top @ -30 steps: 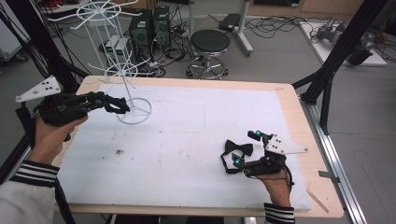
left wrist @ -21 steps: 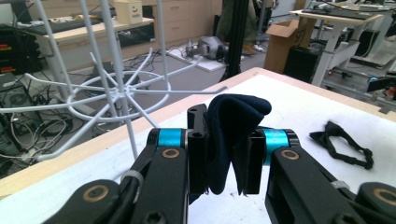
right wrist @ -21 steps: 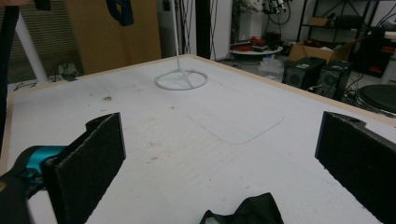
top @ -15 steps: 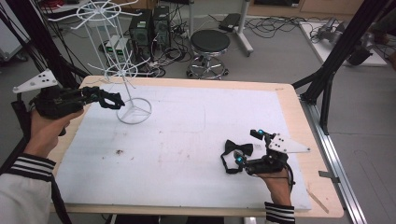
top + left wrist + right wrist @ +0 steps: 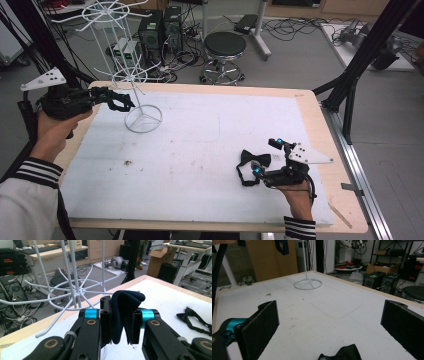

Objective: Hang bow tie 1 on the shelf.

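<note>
The left gripper [image 5: 119, 326] is clamping a dark navy piece of cloth [image 5: 124, 312] between its two black jaws; the fabric is bunching up above the pads and hanging down between them. From the high view, this gripper [image 5: 121, 102] is hovering over the far left corner of the table [image 5: 310, 107], with the person's left hand [image 5: 52, 132] wrapping its handle and a striped sleeve [image 5: 35, 172] trailing behind. Just beyond the jaws is standing the white wire rack [image 5: 131, 75], its thin pole rising from a round ring base [image 5: 143, 120] that is resting on the white mat [image 5: 200, 145]; in the left gripper view its lower spokes [image 5: 75, 293] are fanning out right behind the cloth, close to it, though I cannot tell whether anything is touching.

The right gripper [image 5: 250, 172] is sitting low near the right front part of the mat, its jaws standing wide apart with nothing between them. A black bow tie [image 5: 255, 160] with its strap is lying flat on the mat just in front of those jaws; its dark edge [image 5: 340, 353] is peeking in at the bottom of the right gripper view. Off the far edge, a black stool [image 5: 225, 47] and computer towers [image 5: 160, 27] are standing on the floor.
</note>
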The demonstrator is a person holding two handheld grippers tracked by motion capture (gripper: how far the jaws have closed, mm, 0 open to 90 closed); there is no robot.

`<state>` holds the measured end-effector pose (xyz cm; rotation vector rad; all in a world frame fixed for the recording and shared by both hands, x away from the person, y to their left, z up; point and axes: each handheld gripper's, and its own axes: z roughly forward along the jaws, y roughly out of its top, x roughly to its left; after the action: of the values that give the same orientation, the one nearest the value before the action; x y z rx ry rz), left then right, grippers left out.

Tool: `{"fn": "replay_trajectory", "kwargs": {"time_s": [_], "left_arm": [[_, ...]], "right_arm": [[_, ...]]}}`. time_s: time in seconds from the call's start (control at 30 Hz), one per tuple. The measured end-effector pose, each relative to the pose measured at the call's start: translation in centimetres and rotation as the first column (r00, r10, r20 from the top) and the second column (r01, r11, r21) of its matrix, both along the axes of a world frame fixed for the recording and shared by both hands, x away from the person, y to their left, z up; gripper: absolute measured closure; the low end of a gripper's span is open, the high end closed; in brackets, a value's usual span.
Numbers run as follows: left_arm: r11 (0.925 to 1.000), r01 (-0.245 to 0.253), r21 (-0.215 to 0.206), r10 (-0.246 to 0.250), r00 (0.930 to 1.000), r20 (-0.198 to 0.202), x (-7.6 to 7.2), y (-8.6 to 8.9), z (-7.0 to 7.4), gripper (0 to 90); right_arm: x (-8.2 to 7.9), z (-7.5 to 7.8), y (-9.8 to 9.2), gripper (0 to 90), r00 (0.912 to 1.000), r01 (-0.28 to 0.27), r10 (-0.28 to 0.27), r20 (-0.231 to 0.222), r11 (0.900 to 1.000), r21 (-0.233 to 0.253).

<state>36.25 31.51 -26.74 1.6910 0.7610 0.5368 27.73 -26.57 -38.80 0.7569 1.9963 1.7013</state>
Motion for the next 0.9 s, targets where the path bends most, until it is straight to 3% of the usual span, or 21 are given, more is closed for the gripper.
{"fn": "replay_trajectory", "kwargs": {"time_s": [0.57,0.9], "left_arm": [[0.9989,-0.013,0.046,0.015,0.9991,-0.041,2.0,-0.6,0.2,77.2],[0.9953,0.001,0.096,0.004,0.9987,-0.051,2.8,-1.8,0.6,77.0]], "right_arm": [[0.3,-0.1,-0.3,0.8,1.0000,0.004,-0.004,-0.006,1.000,0.009],[0.8,-0.2,-0.3,0.8,0.9999,0.009,-0.009,-0.011,1.000,0.021]]}}
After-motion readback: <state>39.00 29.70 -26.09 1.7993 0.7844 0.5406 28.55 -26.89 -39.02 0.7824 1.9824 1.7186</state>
